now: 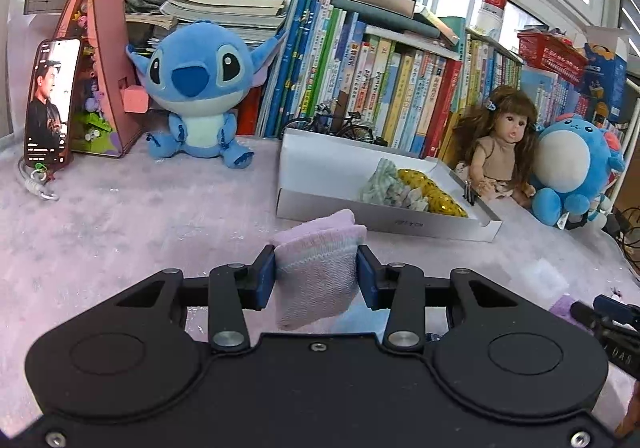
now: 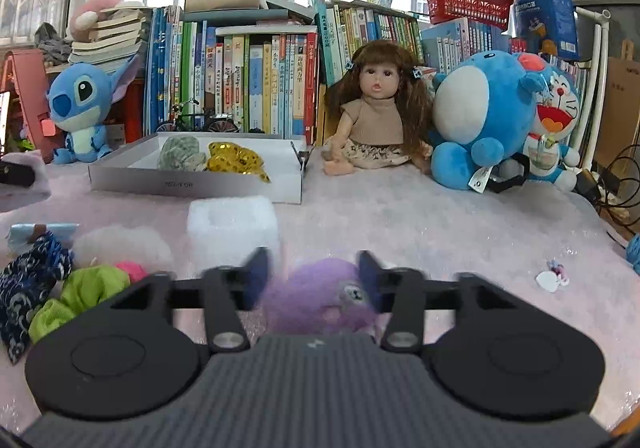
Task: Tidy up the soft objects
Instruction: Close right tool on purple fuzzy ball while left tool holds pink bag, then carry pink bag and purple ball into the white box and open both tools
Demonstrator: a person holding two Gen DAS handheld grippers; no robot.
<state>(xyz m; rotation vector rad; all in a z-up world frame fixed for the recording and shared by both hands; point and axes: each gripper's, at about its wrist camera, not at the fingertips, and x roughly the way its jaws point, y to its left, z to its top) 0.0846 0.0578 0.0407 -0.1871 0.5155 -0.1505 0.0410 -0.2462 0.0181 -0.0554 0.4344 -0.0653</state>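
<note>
Here the left tongs point(image 1: 316, 272) pinch a folded lilac sock point(image 1: 318, 268), lifted just off the pink surface point(image 1: 140, 215). The white box point(image 1: 344, 203), already holding two soft items, sits ahead and slightly right. Best to carry the sock over the near wall before letting go. The right tongs point(image 2: 314, 276) stand spread around a purple plush point(image 2: 324, 300), not clearly gripping it.

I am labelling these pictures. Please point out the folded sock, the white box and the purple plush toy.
folded sock point(image 1: 316, 268): left wrist view, its middle.
white box point(image 1: 352, 213): left wrist view, front wall.
purple plush toy point(image 2: 320, 300): right wrist view, its fuzzy body.
</note>
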